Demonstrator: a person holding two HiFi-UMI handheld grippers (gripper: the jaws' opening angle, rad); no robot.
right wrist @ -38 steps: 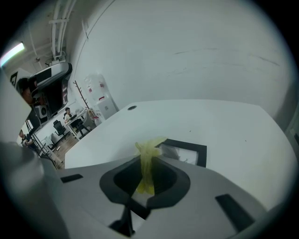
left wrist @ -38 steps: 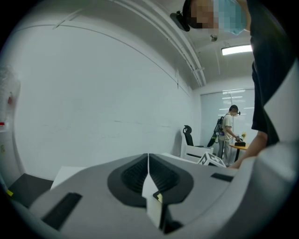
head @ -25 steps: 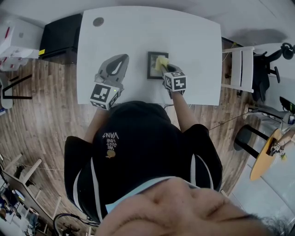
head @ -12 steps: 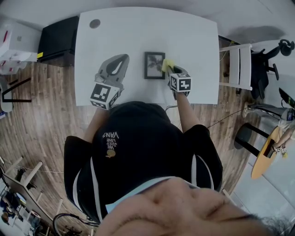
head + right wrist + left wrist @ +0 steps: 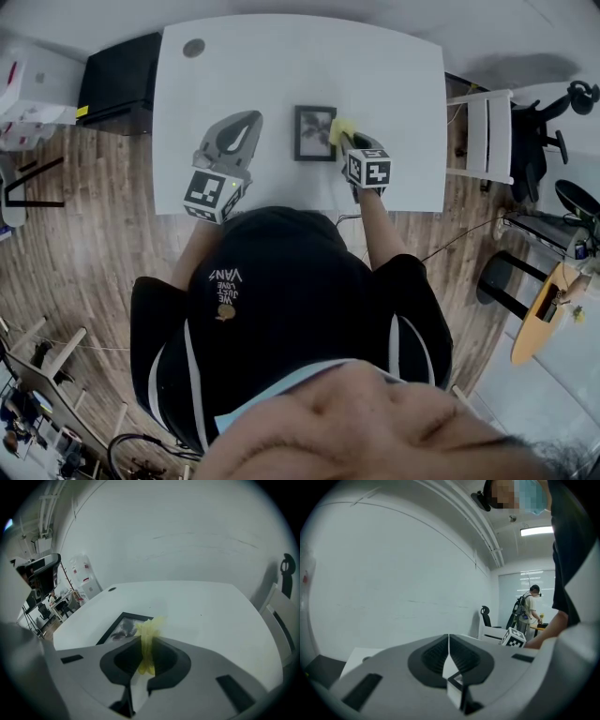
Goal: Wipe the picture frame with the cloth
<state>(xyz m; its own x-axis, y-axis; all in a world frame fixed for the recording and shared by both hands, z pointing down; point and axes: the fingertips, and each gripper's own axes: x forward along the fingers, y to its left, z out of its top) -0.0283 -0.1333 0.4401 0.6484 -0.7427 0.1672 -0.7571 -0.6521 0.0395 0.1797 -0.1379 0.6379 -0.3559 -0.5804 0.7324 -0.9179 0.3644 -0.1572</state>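
Right gripper pinches the yellow cloth at the picture frame's right edge; left gripper is clenched on nothing.
The frame lies flat mid-table, with the left gripper well to its left and nothing between them. A black cabinet stands left and a white chair right. Only the right gripper view shows the cloth squeezed between the jaws; the left gripper view shows a wall and a distant person.
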